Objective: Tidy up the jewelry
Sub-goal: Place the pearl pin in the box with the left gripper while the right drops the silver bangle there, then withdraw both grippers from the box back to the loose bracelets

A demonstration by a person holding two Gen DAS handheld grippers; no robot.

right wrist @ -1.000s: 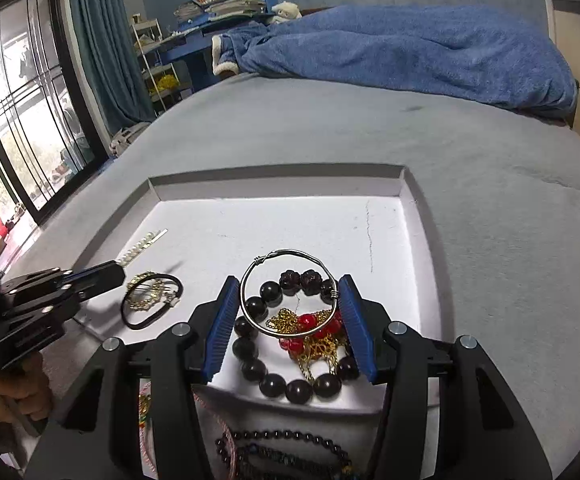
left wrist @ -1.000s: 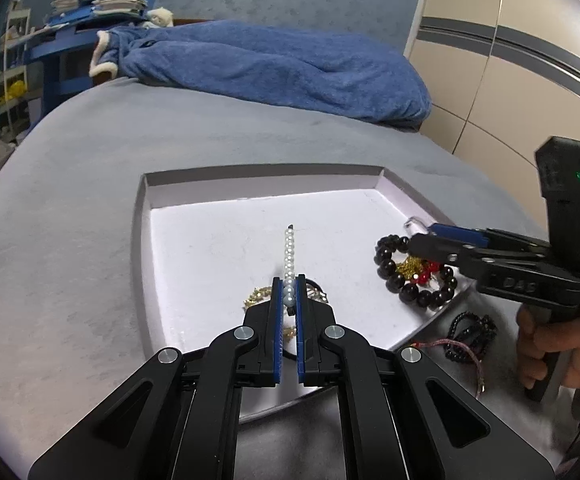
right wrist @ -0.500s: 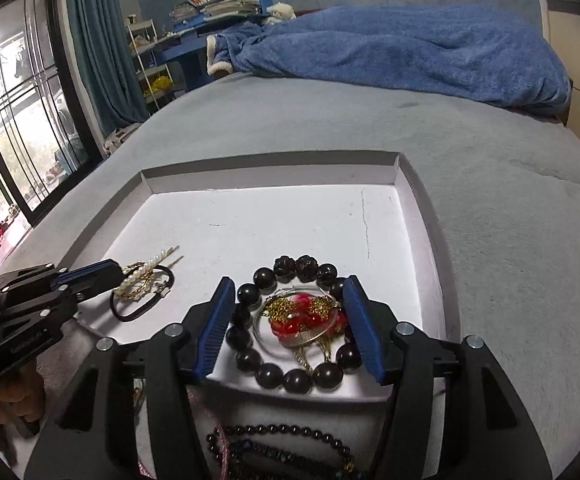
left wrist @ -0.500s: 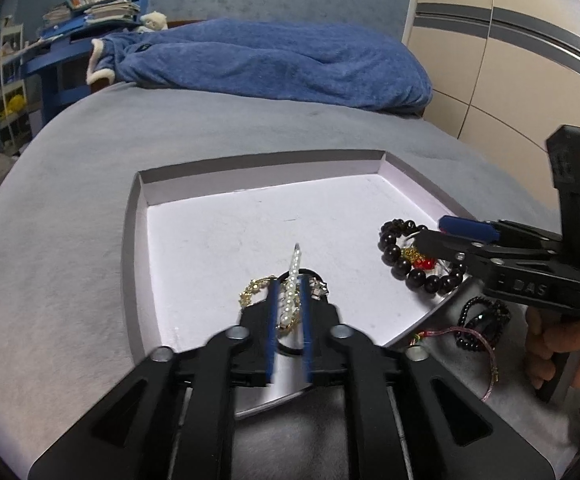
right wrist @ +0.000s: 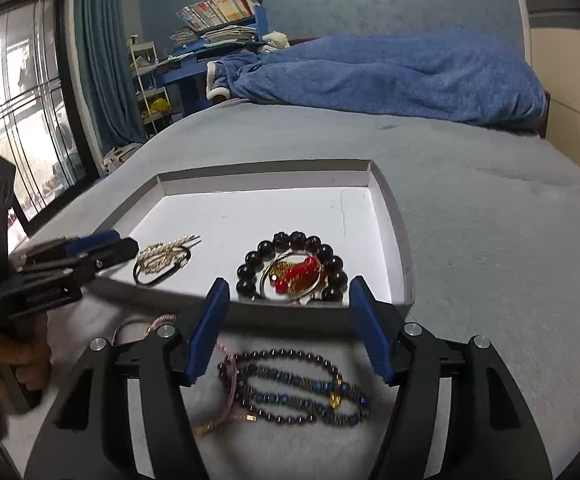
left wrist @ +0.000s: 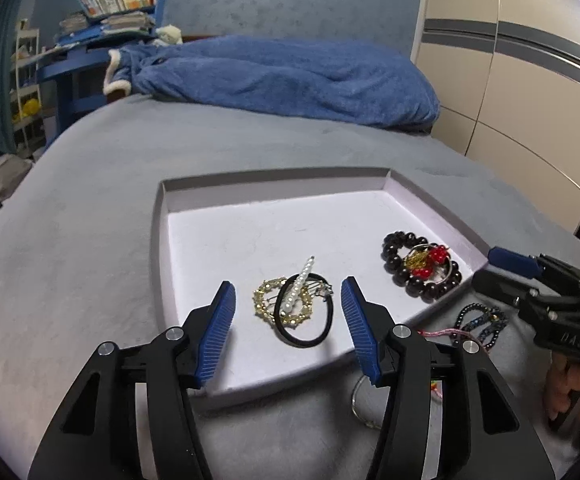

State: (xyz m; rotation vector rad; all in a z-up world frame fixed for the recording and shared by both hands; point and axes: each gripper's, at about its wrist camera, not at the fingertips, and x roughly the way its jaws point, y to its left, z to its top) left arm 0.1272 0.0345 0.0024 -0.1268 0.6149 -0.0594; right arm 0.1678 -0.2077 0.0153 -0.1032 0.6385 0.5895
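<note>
A shallow white tray [left wrist: 274, 216] [right wrist: 388, 220] lies on the grey bed. In it a pearl hair clip [left wrist: 300, 284] [right wrist: 170, 246] rests on a gold chain and a black hair tie [left wrist: 310, 332]. A dark bead bracelet [left wrist: 394, 264] [right wrist: 298, 240] rings a silver hoop [right wrist: 268, 280] with red and gold pieces [right wrist: 296, 274]. My left gripper [left wrist: 288, 300] is open and empty, just in front of the clip. My right gripper [right wrist: 290, 312] is open and empty, over the tray's near rim. A long dark bead strand [right wrist: 302, 388] [left wrist: 482, 322] and a pink cord [right wrist: 226, 384] lie on the bed before the tray.
A blue blanket [left wrist: 282, 76] lies heaped at the far end of the bed. A blue desk with books [right wrist: 218, 20] stands behind it. A window with a curtain [right wrist: 30, 120] is at the left, wardrobe doors [left wrist: 530, 80] at the right. A thin silver ring [left wrist: 360, 408] lies by the tray's near edge.
My left gripper opened and let the pearl clip drop onto the hair tie, then drew back. My right gripper released the silver hoop onto the bead bracelet and pulled back over the rim.
</note>
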